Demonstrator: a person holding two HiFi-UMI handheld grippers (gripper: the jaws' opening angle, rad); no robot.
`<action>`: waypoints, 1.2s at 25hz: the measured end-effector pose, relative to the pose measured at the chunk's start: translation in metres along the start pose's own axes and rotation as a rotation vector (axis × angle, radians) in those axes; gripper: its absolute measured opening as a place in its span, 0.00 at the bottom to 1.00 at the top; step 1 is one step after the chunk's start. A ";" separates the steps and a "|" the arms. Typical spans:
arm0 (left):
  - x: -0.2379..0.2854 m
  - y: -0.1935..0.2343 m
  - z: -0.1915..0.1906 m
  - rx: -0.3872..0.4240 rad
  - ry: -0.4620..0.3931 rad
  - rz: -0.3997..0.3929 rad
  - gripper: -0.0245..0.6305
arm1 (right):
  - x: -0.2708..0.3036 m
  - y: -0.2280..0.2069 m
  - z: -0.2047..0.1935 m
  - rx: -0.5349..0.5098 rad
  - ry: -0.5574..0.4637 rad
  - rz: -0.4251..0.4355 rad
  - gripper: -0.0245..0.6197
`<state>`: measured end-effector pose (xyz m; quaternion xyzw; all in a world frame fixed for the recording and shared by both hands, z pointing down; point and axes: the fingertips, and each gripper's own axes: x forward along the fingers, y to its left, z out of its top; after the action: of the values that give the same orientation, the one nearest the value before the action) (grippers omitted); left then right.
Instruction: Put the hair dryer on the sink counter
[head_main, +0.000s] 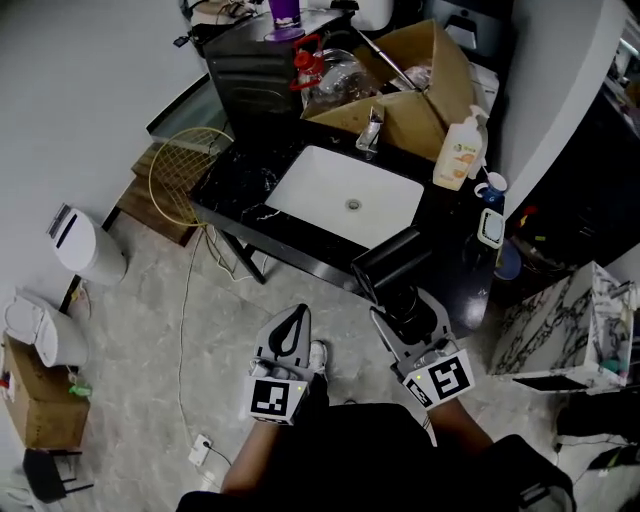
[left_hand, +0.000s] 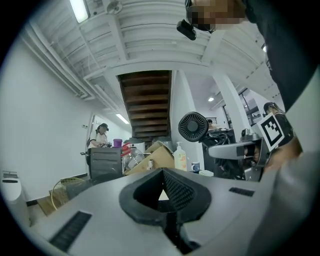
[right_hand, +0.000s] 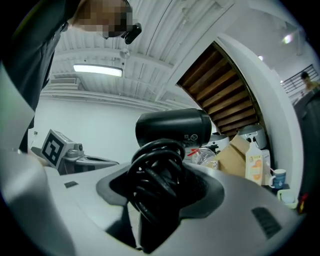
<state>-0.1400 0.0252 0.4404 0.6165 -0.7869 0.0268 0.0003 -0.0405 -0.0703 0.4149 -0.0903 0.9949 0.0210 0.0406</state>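
Note:
A black hair dryer (head_main: 392, 262), its cord coiled round the handle, is held just in front of the black sink counter (head_main: 238, 188), near the counter's front right edge. My right gripper (head_main: 402, 303) is shut on the cord-wrapped handle. In the right gripper view the barrel (right_hand: 173, 129) rises above the coiled cord (right_hand: 154, 176) between the jaws. My left gripper (head_main: 295, 318) hangs over the floor to the left, shut with nothing in it. Its view shows closed jaws and the dryer's round rear grille (left_hand: 193, 126).
The counter holds a white basin (head_main: 325, 192), a faucet (head_main: 370, 130), a soap bottle (head_main: 457, 150), a mug (head_main: 490, 187) and a cardboard box (head_main: 425, 90). A white bin (head_main: 85, 245) and a wire guard (head_main: 185, 175) stand left; a marbled box (head_main: 560, 325) stands right.

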 end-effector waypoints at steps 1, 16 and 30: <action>0.012 0.003 0.001 0.004 0.001 -0.016 0.03 | 0.006 -0.008 -0.001 -0.004 0.002 -0.013 0.43; 0.145 0.059 0.015 0.009 0.013 -0.270 0.03 | 0.103 -0.060 -0.002 -0.030 0.025 -0.124 0.43; 0.253 0.090 0.018 0.075 -0.010 -0.448 0.03 | 0.128 -0.141 -0.024 0.030 0.075 -0.372 0.43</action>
<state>-0.2879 -0.1998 0.4271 0.7757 -0.6286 0.0523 -0.0209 -0.1426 -0.2324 0.4233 -0.2728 0.9620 -0.0048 0.0079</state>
